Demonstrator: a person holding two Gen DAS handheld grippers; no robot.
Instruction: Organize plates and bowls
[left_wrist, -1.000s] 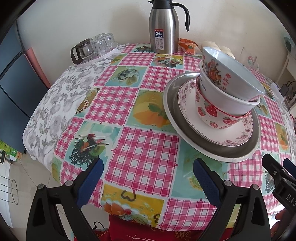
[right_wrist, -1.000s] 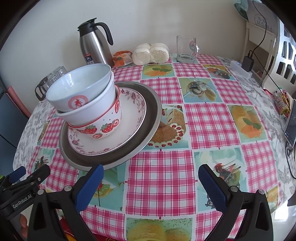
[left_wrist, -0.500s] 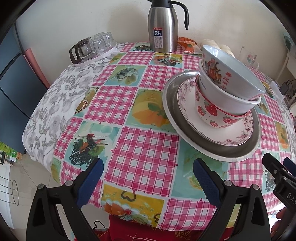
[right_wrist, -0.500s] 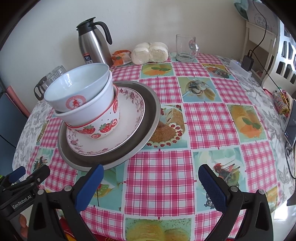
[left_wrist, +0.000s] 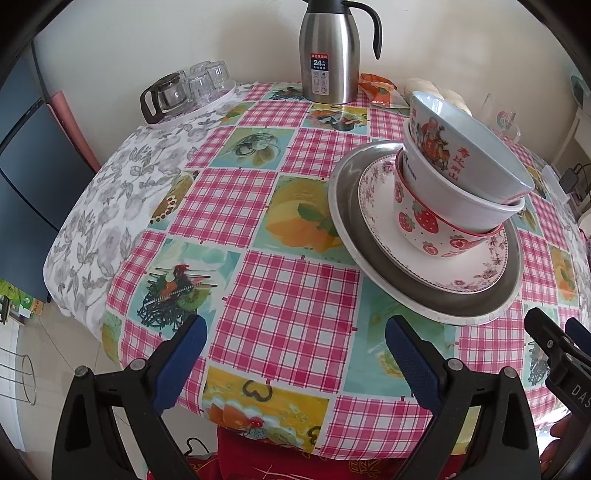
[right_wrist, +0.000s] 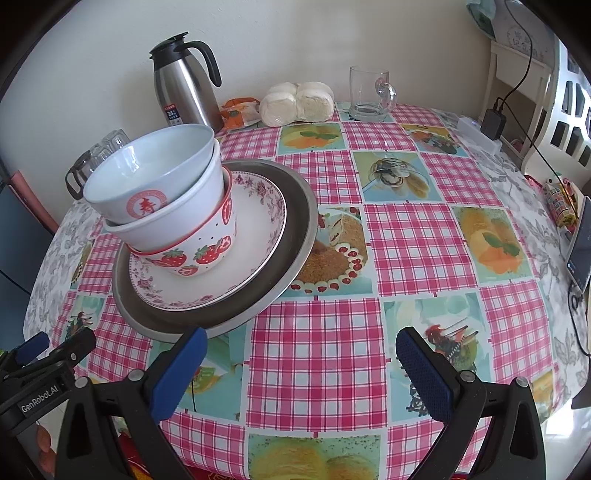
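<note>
Nearby, both the left gripper (left_wrist: 291, 339) and right gripper (right_wrist: 301, 350) hover empty, fingers spread wide, over the surface (right_wrist: 314, 369) edge. Stacked bowls (right_wrist: 166, 206) sit on plates (right_wrist: 295, 236) at ten o'clock from the right gripper, checked cloth bare between.

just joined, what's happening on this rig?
Nothing is being held. Left claw and right claw both hang open at the table's near edge. The dishes sit in one pile: three nested bowls, blue-white bowl on top, strawberry bowl at the bottom, on a floral plate inside a metal tray.
</note>
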